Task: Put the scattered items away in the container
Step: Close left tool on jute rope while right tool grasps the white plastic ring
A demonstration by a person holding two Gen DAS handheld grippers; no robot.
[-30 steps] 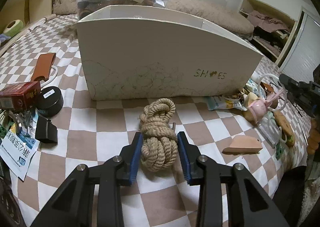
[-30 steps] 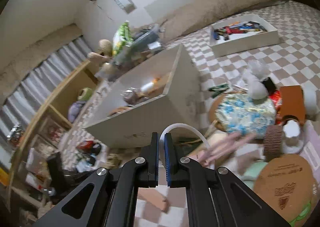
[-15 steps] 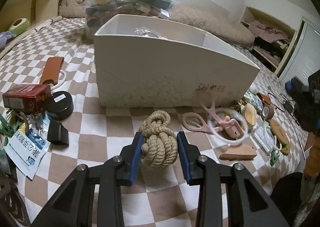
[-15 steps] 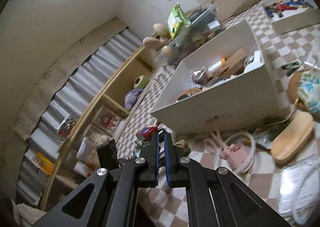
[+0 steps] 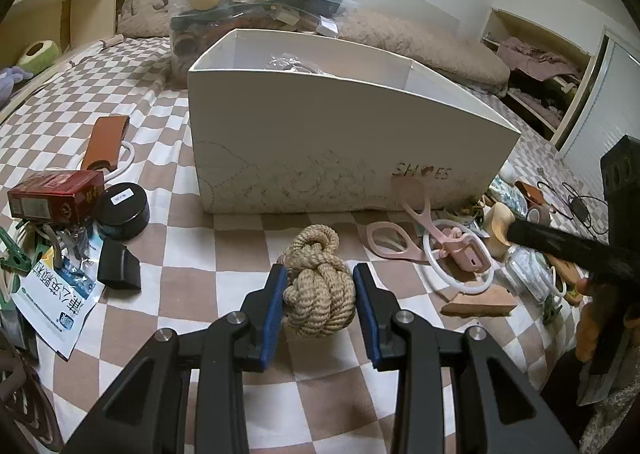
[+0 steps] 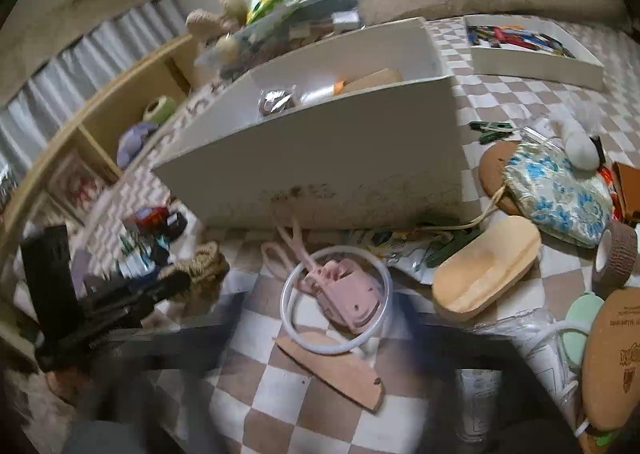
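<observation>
A tan rope knot (image 5: 318, 286) sits between the blue pads of my left gripper (image 5: 318, 306), which is shut on its sides just over the checked bedcover. The white box marked SHOES (image 5: 340, 134) stands right behind it, with several items inside. In the right wrist view my right gripper (image 6: 324, 318) is blurred and its jaws are opening wide. A pink plastic tool (image 6: 344, 294) lies inside a white ring between the fingers, untouched by the pads. The left gripper with the rope knot (image 6: 204, 266) shows at the left there.
A wooden wedge (image 6: 332, 370), an oval wooden dish (image 6: 484, 270), a floral pouch (image 6: 560, 190) and a tape roll (image 6: 616, 258) crowd the right. A red box (image 5: 56, 196), black tin (image 5: 122, 206) and leaflets lie left. A tray of pens (image 6: 532, 50) sits far back.
My right gripper's jaws went from shut to wide apart as it swung down over the pink tool and ring, which now lie further left before the box. The left grip is unchanged.
</observation>
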